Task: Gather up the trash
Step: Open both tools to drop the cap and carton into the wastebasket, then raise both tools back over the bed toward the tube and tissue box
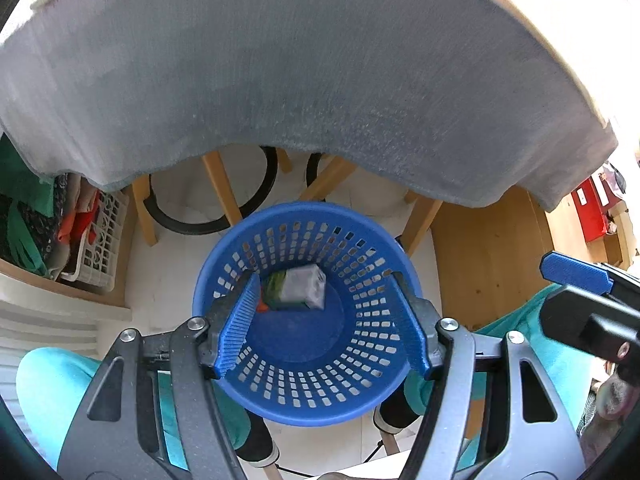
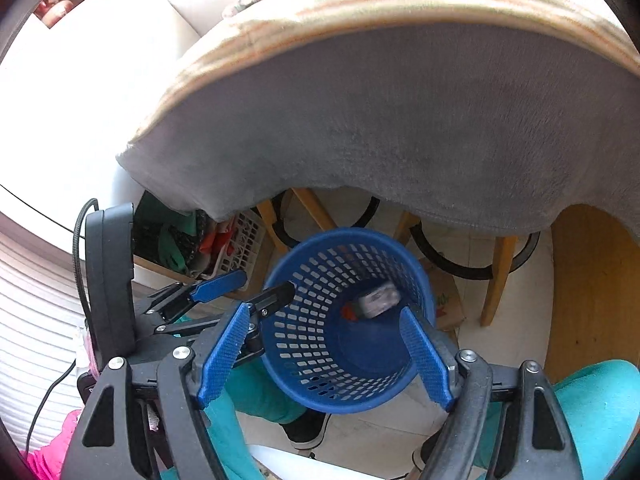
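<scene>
Pointing steeply down over the blue basket (image 1: pixel 308 360), both grippers (image 1: pixel 324 320) (image 2: pixel 328 356) hold jaws wide, empty.

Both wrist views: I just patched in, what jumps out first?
The blue perforated basket on the floor fills the middle of both views, right below both grippers. Inside it lies a grey-and-green carton, blurred, with something orange beside it. The left gripper and right gripper point down over it, jaws open and holding nothing; a grey cloth draped over the table edge spans the top.
</scene>
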The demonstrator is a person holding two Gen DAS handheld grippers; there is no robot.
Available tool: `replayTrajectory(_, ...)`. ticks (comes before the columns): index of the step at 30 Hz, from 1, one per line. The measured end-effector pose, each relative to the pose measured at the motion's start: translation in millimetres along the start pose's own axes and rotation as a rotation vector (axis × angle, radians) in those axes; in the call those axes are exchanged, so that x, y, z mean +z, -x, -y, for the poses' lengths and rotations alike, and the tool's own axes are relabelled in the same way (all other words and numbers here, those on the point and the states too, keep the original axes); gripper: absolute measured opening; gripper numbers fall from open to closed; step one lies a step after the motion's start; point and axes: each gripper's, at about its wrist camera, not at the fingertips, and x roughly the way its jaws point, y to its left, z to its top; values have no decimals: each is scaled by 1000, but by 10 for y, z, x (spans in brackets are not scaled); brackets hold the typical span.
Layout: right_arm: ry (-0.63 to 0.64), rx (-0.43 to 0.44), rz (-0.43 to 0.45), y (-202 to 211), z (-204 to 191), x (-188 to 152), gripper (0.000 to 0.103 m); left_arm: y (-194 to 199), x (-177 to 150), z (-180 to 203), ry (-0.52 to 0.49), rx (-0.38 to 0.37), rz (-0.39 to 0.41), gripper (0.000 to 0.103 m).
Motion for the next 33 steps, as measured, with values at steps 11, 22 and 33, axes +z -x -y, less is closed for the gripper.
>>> replayTrajectory(11, 71, 5, 168, 670, -57, 159, 87, 614, 246, 15, -6, -18, 130, 67)
replayTrajectory(22, 245, -21, 376, 1330, -126, 603, 103, 1093, 916, -109, -10, -33, 266, 67)
replayTrajectory(33, 185, 104, 395, 1295, 209, 1438, 101, 1118, 1748, -267, 2, -7, 325, 67)
